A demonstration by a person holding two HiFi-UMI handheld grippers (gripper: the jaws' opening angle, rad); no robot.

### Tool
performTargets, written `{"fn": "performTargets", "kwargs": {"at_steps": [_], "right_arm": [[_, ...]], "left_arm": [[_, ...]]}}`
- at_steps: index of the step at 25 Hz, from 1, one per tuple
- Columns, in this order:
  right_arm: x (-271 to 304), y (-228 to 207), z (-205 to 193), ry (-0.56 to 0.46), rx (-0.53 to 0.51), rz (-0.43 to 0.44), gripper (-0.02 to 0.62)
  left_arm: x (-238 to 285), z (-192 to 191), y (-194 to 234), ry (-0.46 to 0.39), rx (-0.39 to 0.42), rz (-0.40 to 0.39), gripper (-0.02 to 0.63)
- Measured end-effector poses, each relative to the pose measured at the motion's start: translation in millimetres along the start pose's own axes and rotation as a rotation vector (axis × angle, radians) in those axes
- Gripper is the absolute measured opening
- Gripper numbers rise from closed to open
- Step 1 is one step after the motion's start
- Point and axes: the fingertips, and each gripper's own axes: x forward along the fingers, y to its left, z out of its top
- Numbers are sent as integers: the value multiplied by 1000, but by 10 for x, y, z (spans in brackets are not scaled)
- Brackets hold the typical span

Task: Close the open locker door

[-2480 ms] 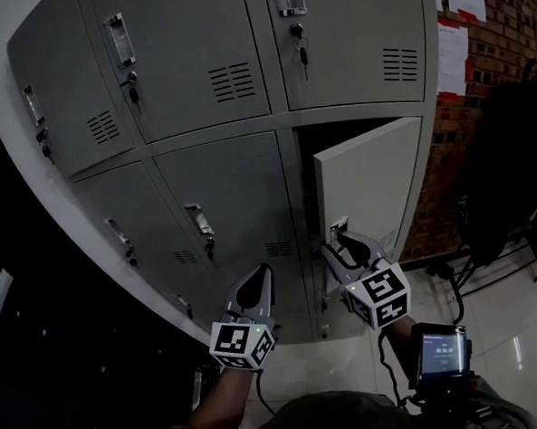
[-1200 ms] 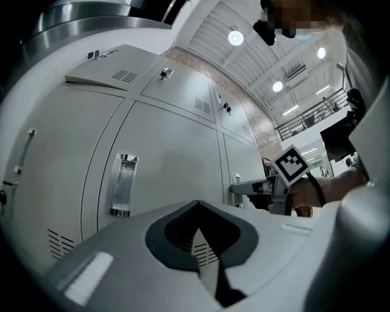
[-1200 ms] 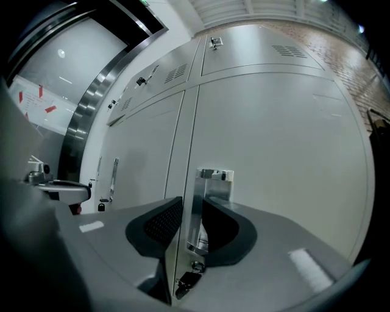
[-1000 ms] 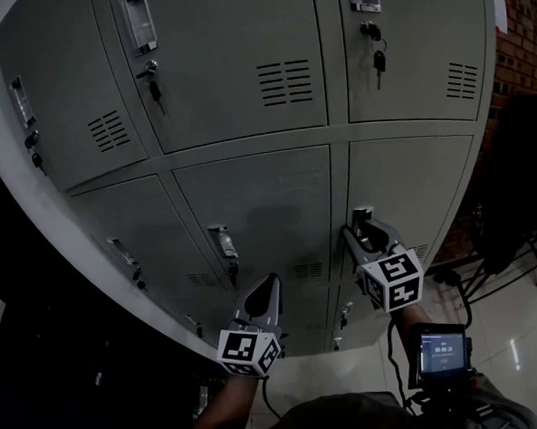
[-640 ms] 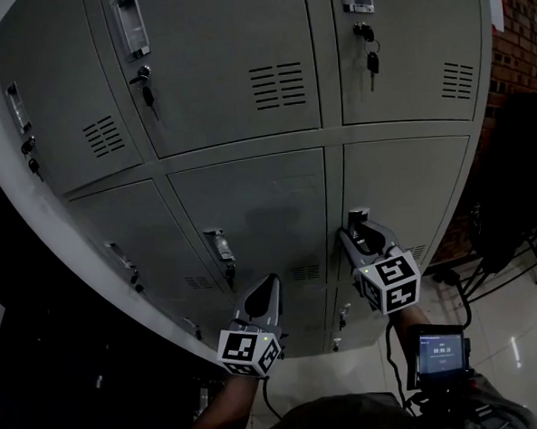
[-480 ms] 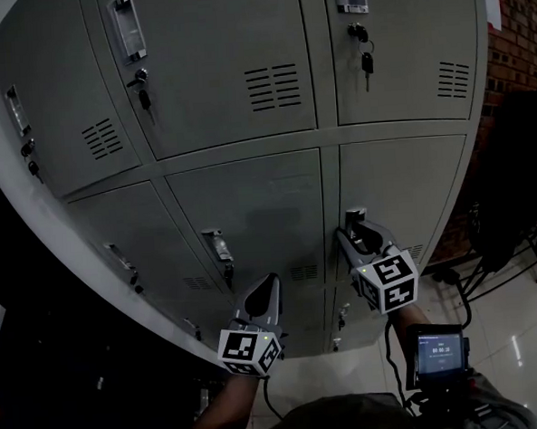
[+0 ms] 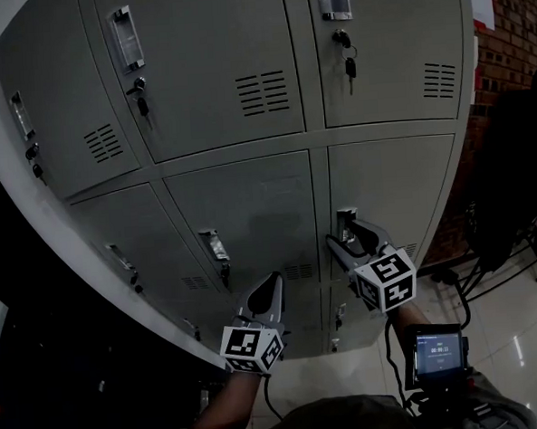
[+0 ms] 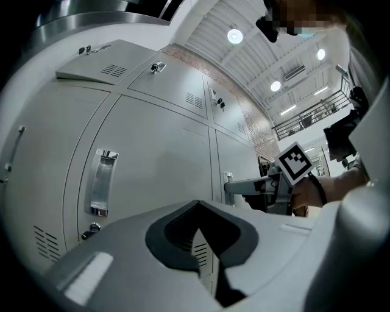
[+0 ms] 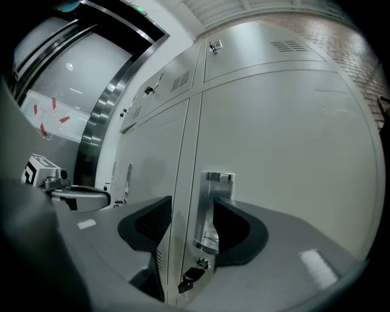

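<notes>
The lower right locker door lies flush with its frame, closed. Its metal handle sits at the door's left edge, with a key hanging below. My right gripper is at that handle, and its jaws are opening. In the right gripper view the handle stands between the spread jaws of the right gripper, the left pad clear of it. My left gripper hovers shut and empty before the lower middle locker; the left gripper shows its tips together.
Grey lockers fill the wall, each with a handle and a key, such as the middle locker's handle. A brick wall and a dark chair stand to the right. A small screen is strapped at my right forearm.
The locker door swung from open to closed. Since half a second ago the right gripper's jaws have spread wider around the handle. The left gripper has barely moved.
</notes>
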Motion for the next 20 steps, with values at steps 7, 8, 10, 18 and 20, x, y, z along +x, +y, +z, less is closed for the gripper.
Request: {"fn": "performTargets", "kwargs": {"at_steps": [7,8,10,18,20], "right_arm": [[-334,-58,-1,0,-23,-56,119],[-394,-55,-6,2,-28,-65,90],[-512,-57,-26,5,-36,-87,36],[-1105,-52,-38,-5,-42,-117,5],[-1319,-43,-41,-13,-45,-115,5]], "left_arm": [[63,37,-233,10,-27,-42,-11],[68,47,-277,11,-31,-50,-11],[76,65,-360,12,-34,-65,-11],[20,110,-831,21,-33,-80,-11],[-47,126,-1022,26,-28,-72,-11]]}}
